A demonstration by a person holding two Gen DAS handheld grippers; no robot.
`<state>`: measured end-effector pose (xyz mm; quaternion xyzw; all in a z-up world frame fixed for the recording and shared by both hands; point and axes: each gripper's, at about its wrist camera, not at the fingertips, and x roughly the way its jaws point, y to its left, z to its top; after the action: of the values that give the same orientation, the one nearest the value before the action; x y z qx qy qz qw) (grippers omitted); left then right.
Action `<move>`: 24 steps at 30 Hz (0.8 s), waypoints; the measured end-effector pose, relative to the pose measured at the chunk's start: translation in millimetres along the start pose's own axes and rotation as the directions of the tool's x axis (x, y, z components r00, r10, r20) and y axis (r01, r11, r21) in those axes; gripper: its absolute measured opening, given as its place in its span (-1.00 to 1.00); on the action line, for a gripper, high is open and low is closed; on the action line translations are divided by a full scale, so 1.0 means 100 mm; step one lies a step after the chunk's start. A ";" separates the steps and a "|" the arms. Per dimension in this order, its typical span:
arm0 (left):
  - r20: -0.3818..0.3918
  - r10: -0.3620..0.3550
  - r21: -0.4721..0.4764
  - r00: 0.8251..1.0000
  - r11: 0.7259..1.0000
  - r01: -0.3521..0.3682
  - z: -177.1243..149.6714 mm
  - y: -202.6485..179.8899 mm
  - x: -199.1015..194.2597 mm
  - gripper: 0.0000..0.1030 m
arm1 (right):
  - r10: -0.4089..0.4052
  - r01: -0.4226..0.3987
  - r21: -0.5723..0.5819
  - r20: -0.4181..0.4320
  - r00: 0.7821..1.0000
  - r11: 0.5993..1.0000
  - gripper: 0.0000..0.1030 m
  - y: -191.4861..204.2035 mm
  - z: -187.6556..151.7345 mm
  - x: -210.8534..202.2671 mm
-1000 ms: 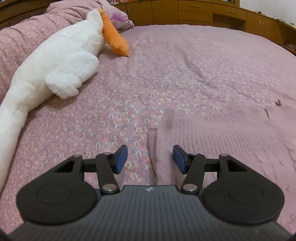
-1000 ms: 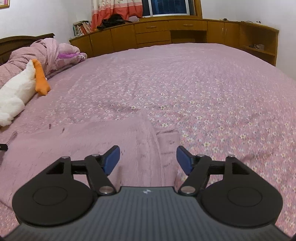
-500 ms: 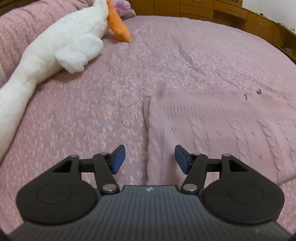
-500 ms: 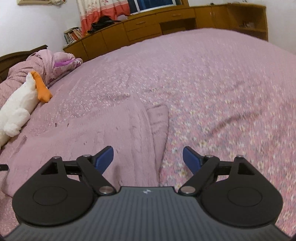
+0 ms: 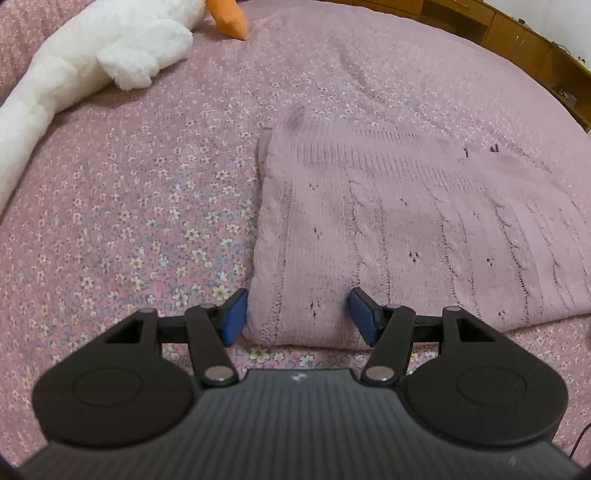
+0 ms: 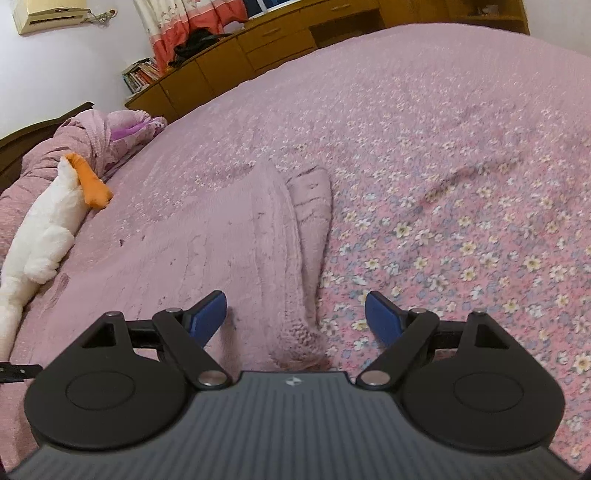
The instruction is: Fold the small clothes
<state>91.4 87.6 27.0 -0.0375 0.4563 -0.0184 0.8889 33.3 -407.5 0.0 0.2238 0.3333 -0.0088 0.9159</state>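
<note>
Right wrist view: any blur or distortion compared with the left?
Right wrist view: floral bedspread smeared at right, strong fisheye bowing of the cabinets. Left wrist view: sharper, knit sweater stitches readable, edges equally bowed; soft even lighting in both.

A home bedroom: a bed [image 6: 443, 129] under a pink floral spread, a white plush goose [image 5: 92, 55] by the pillows, wooden cabinets [image 6: 258, 44], books [image 6: 142, 74] and a curtained window [image 6: 207, 14].

sweater [image 5: 406, 229] on bed [image 5: 129, 206]; plush goose [image 5: 92, 62] far left (near pillows).
</note>
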 end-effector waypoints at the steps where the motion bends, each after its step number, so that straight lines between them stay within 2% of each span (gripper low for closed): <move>1: 0.000 0.001 0.001 1.000 1.000 -0.001 0.00 0.00 0.01 0.19 | 0.004 -0.004 0.004 -0.003 1.000 1.000 0.69 0.00 0.01 0.02; 7: -0.008 0.007 0.003 1.000 1.000 -0.007 0.00 0.00 0.05 0.18 | 0.019 -0.020 -0.021 -0.023 1.000 1.000 0.71 0.11 0.04 0.15; 10: -0.009 0.008 0.004 1.000 1.000 -0.008 0.00 0.00 0.06 0.18 | 0.054 -0.055 -0.014 -0.037 0.998 0.998 0.72 0.16 0.08 0.21; 14: -0.009 0.009 0.004 1.000 1.000 -0.009 -0.01 0.00 0.06 0.19 | 0.108 -0.106 0.042 -0.048 0.993 0.994 0.72 0.19 0.13 0.30; 20: -0.015 0.014 0.008 1.000 1.000 -0.014 0.00 -0.01 0.08 0.23 | 0.164 -0.161 0.150 -0.011 0.986 0.976 0.72 0.09 0.16 0.37; 23: -0.018 0.016 0.011 1.000 1.000 -0.016 0.01 -0.01 0.09 0.25 | 0.178 -0.176 0.175 0.004 0.984 0.969 0.67 0.04 0.16 0.39; 24: -0.019 0.017 0.011 1.000 1.000 -0.017 0.01 -0.01 0.10 0.25 | 0.176 -0.174 0.173 0.006 0.984 0.969 0.58 0.04 0.16 0.39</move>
<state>97.9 85.7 19.7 -0.0284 0.4647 -0.0136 0.8849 74.4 -405.7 -11.6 0.3308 0.3144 0.0442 0.8887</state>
